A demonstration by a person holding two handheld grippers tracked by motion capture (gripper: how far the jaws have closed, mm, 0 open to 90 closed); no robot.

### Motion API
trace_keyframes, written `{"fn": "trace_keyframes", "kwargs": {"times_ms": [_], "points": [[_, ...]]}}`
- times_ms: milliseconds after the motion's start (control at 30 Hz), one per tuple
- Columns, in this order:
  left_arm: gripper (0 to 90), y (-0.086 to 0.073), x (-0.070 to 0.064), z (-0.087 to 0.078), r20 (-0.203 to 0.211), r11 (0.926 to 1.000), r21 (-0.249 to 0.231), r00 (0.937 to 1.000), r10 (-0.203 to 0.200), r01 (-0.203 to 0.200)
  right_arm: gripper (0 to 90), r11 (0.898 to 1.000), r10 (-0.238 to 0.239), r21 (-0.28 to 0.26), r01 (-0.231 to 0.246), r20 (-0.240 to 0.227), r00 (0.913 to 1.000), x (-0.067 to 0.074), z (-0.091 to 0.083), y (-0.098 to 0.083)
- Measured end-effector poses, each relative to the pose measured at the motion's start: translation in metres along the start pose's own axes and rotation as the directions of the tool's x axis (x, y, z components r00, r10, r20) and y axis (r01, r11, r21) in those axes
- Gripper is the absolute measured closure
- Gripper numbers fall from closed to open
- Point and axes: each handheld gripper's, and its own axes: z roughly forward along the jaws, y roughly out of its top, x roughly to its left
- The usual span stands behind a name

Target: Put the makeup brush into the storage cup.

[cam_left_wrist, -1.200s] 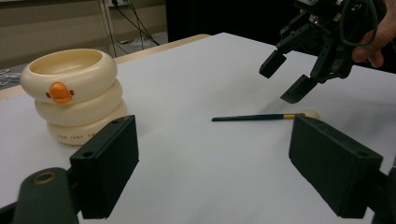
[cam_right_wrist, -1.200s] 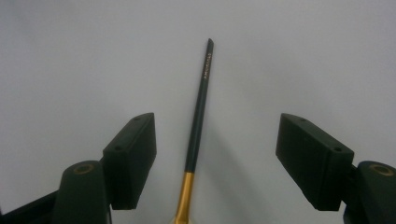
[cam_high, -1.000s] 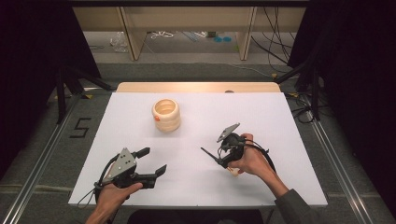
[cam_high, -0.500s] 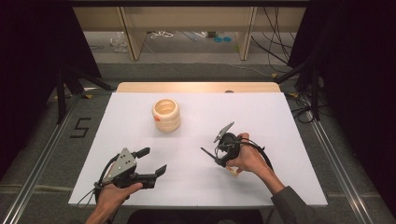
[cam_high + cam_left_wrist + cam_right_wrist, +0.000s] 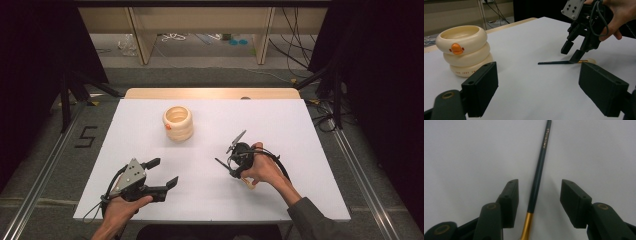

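Observation:
A thin brush (image 5: 537,177) with a dark green handle and a gold ferrule lies flat on the white table (image 5: 280,125). My right gripper (image 5: 539,195) points down over it with one jaw on each side of the handle. Its jaws have just been closing, and a gap remains on both sides, so the pads do not touch the handle. From the left gripper view, the right gripper (image 5: 571,53) stands over the brush (image 5: 554,62). My left gripper (image 5: 164,171) rests open near the front left, holding nothing. A cream ringed cup (image 5: 178,122) with an orange beak stands at the back.
The cream cup (image 5: 464,50) stands left of the brush in the left gripper view, well apart from both grippers. A wooden strip (image 5: 210,93) runs along the table's far edge. Dark curtains and metal rails flank the table.
The right gripper's jaws have narrowed around the brush handle, and the hand has shifted slightly. The left gripper and the cup have not moved.

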Motion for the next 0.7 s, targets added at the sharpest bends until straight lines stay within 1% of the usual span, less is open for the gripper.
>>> {"fn": "trace_keyframes", "kwargs": {"times_ms": [100, 167, 233, 267, 433, 700], "points": [[15.9, 0.0, 0.0001, 0.0, 0.0, 1.0, 0.001, 1.0, 0.002, -0.002, 54.5, 1.0, -0.005, 0.01, 0.005, -0.009, 1.0, -0.0011, 0.001, 0.0003], [15.9, 0.0, 0.0001, 0.0001, 0.0, 1.0, 0.001, 1.0, 0.001, -0.001, 55.1, 1.0, -0.007, 0.01, 0.007, -0.008, 0.9999, -0.0014, 0.0013, 0.0004], [15.9, 0.0, 0.0001, 0.0, 0.0, 1.0, 0.0, 1.0, 0.001, -0.001, 56.4, 1.0, -0.008, 0.02, 0.008, -0.013, 0.9999, -0.0018, 0.0014, 0.0007], [15.9, 0.0, 0.0001, 0.0, -0.001, 1.0, 0.0, 1.0, 0.0, 0.0, 57.6, 0.999, -0.008, 0.031, 0.008, -0.006, 1.0, -0.0013, 0.002, 0.0012], [15.9, -0.0002, -0.0005, 0.0001, 0.0, 0.9999, -0.002, 0.9999, -0.011, 0.011, 58.8, 0.999, -0.006, 0.042, 0.007, -0.014, 0.9999, -0.0015, 0.0023, 0.0024], [15.9, 0.0, 0.0001, -0.0001, -0.001, 1.0, -0.004, 1.0, -0.006, 0.006, 60.8, 0.998, 0.016, 0.065, -0.015, -0.015, 0.9997, -0.0034, 0.0046, 0.0049]]}}
